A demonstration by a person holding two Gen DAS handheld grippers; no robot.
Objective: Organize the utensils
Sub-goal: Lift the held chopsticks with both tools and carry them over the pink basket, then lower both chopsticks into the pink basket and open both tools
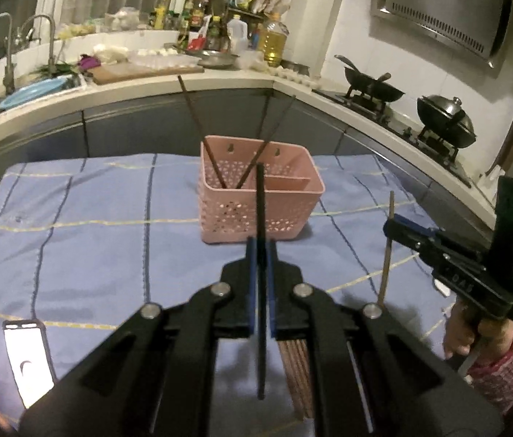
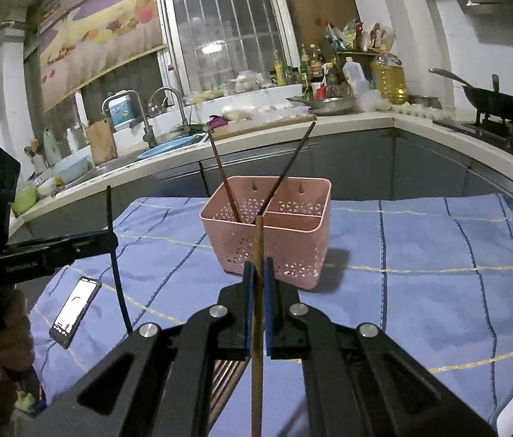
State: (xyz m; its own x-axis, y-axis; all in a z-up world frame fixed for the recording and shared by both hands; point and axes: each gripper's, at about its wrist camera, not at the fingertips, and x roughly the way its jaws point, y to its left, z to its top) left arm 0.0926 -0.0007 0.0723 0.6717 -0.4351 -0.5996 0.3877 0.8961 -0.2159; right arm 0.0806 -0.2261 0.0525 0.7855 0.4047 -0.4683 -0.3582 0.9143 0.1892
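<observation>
Each claw is pinching one chopstick, upright and roughly at mid-length. The left claw grips a black chopstick, whose top stands in front of the basket's near rim in the left wrist view, while its lower end hangs below the jaws. The right claw grips a tan chopstick the same way; in the left wrist view that claw stands off to the right, well apart from the basket. The pink basket sits on the blue checked cloth covering the counter, and two dark chopsticks already lean crossed in its left compartment; the right side, split by a divider, looks empty as far as can be seen. A bundle of brown chopsticks lies on the cloth under the left claw, and a lit phone rests at the cloth's near left. These sticks are likely light, stiff and smooth, so a thin round shaft could swivel or slip between flat pads; a mid-length grip keeps it balanced but leaves a long lower tail to clear the rim. The perforated basket looks light too, and a sideways knock could shift or tip it, so a straight drop into a compartment seems safest.
</observation>
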